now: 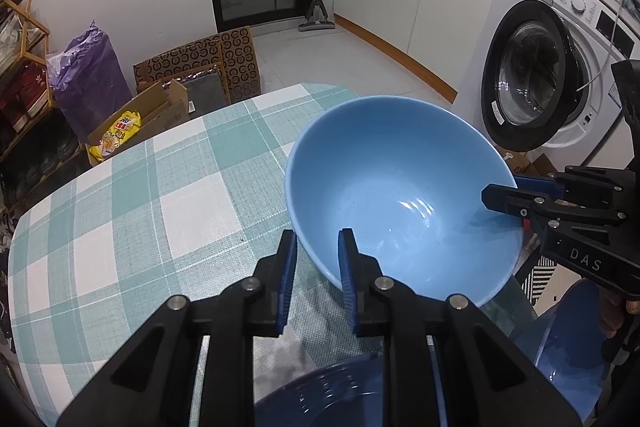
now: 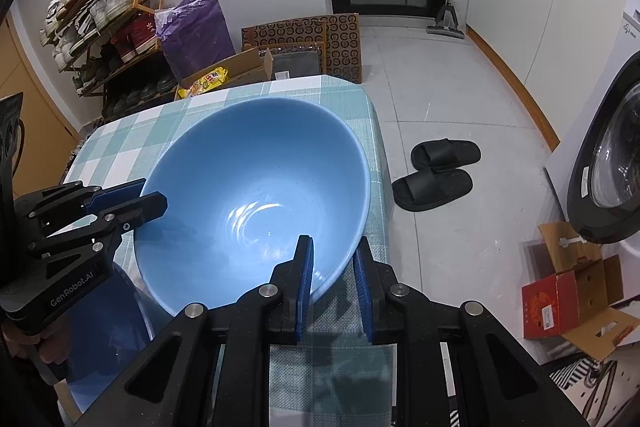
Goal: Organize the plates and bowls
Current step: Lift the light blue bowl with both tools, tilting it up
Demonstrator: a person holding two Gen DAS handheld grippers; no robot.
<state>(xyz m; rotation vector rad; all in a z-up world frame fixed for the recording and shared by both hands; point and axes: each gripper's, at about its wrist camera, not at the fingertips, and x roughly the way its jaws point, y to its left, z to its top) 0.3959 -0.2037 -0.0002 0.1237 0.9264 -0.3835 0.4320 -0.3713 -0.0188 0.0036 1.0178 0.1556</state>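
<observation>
A large light-blue bowl (image 1: 392, 179) hangs tilted over the table, held at two sides of its rim. In the left wrist view my left gripper (image 1: 318, 243) is shut on the near rim, one pad inside the bowl and one outside. My right gripper (image 1: 506, 189) clamps the rim at the right. From the right wrist view the same bowl (image 2: 256, 187) fills the middle, with my right gripper (image 2: 334, 247) shut on its near right rim and my left gripper (image 2: 152, 193) shut on its left rim. A dark blue dish (image 1: 320, 395) lies below, mostly hidden by my fingers.
The table (image 1: 140, 187) wears a teal and white checked cloth. A washing machine (image 1: 532, 75) stands to the right, black slippers (image 2: 436, 171) lie on the floor, and cardboard boxes (image 2: 572, 291) sit near the machine. A shoe rack (image 2: 104, 27) and a purple bag (image 2: 196, 31) stand beyond the table.
</observation>
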